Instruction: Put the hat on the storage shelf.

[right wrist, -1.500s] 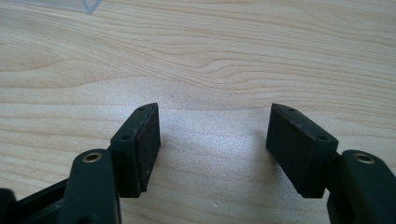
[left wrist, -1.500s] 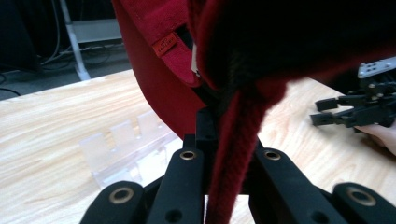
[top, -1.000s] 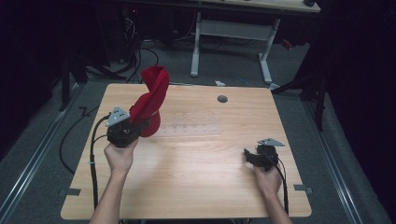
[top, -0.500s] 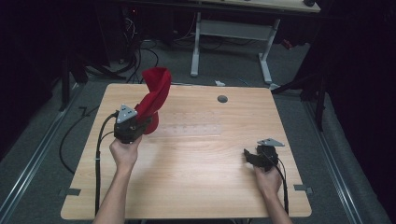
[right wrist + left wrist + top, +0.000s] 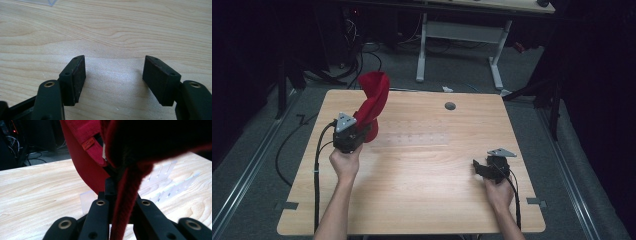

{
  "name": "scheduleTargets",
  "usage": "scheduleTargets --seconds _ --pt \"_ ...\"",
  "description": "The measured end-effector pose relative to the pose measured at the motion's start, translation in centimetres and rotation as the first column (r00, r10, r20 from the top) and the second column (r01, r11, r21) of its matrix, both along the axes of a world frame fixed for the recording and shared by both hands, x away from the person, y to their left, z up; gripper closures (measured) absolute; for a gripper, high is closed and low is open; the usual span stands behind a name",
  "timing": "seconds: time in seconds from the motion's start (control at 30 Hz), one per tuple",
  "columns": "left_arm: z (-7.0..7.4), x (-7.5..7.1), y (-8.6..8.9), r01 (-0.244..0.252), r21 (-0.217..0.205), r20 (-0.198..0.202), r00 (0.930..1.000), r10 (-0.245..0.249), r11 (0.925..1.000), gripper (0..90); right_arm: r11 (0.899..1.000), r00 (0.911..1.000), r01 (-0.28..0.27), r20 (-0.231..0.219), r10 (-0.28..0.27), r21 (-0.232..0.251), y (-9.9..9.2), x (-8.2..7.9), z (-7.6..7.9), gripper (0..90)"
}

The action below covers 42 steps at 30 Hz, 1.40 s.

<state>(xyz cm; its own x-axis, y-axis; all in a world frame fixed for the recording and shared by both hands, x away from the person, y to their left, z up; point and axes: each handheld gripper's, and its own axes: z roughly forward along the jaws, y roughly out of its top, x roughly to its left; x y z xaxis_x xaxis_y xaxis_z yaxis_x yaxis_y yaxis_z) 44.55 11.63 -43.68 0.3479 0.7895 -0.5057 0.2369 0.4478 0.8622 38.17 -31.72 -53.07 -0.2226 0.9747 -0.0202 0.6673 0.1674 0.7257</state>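
A wooden table [image 5: 422, 195] carries a clear plastic rack [image 5: 412, 139] near its middle. The left gripper [image 5: 357, 131] sits just left of the rack, held up off the table by the left hand [image 5: 344, 162]. Its jaws are clamped on a red cloth [image 5: 373, 102], which rises from the gripper in a twisted column toward the far left part of the table, its top edge curling over. In the left gripper view the cloth [image 5: 140, 152] fills the upper part, a dark-edged fold running down between the two black jaws, and a small orange label [image 5: 88, 143] is sewn to the cloth's left side; the rack [image 5: 165, 182] shows behind and to the right of the cloth.

The right gripper [image 5: 484, 168] lies well right of the rack, near the table's right edge, held low by the right hand [image 5: 498, 192]. Its jaws stand wide apart with only bare wood [image 5: 112, 37] between them. A small round grommet [image 5: 450, 106] sits beyond the rack toward the far edge.
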Motion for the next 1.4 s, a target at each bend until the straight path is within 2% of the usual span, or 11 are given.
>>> scheduleTargets --seconds 0.23,0.47,0.57,0.7,0.77,0.9,1.07,1.2,1.27,1.4 --pt "-1.1 0.5 -0.9 -0.002 0.032 -0.013 0.9999 0.003 0.9995 85.4 1.0 1.0 0.0 0.0 0.0 0.002 0.0 0.0 0.0 35.2" --pt "-2.0 1.0 -0.7 -0.024 -0.001 -0.031 0.9992 0.024 0.9997 85.2 1.0 1.0 -0.008 0.001 0.008 0.001 0.0 0.0 0.0 35.2" --pt "-2.9 0.9 -0.7 -0.021 -0.016 -0.061 0.9979 0.019 0.9997 85.0 1.0 1.0 -0.01 -0.001 0.01 0.001 0.1 0.0 0.0 35.2" --pt "-3.3 0.7 -0.4 -0.016 -0.056 -0.054 0.9985 0.013 0.9983 84.7 1.0 1.0 -0.009 -0.001 0.009 0.001 0.1 0.0 0.0 35.2" --pt "-3.3 0.6 -0.5 -0.012 -0.051 -0.057 0.9984 0.009 0.9986 84.4 1.0 1.0 -0.009 -0.001 0.009 0.001 0.1 0.0 0.0 35.2" --pt "-3.7 0.1 -0.4 -0.003 -0.073 -0.106 0.9943 -0.005 0.9973 81.7 1.0 1.0 -0.008 -0.001 0.008 0.001 0.1 0.1 0.0 35.3" --pt "-3.7 0.0 -0.3 0.003 -0.093 -0.128 0.9917 -0.015 0.9957 79.9 1.0 0.9999 -0.011 -0.001 0.011 0.002 0.2 0.1 0.0 35.3" --pt "-4.3 0.0 -0.1 0.015 -0.098 -0.154 0.9876 -0.03 0.9951 75.2 1.0 0.9999 -0.011 -0.001 0.011 0.002 0.2 0.1 0.0 35.3" --pt "-4.2 -0.1 -0.1 0.016 -0.088 -0.15 0.9883 -0.029 0.996 70.2 1.0 0.9999 -0.012 -0.001 0.012 0.002 0.2 0.1 0.0 35.2" --pt "-4.0 -0.3 -0.1 -0.008 -0.068 -0.149 0.9888 -0.002 0.9976 53.7 1.0 0.9999 -0.012 -0.001 0.012 0.002 0.2 0.1 0.0 35.2"
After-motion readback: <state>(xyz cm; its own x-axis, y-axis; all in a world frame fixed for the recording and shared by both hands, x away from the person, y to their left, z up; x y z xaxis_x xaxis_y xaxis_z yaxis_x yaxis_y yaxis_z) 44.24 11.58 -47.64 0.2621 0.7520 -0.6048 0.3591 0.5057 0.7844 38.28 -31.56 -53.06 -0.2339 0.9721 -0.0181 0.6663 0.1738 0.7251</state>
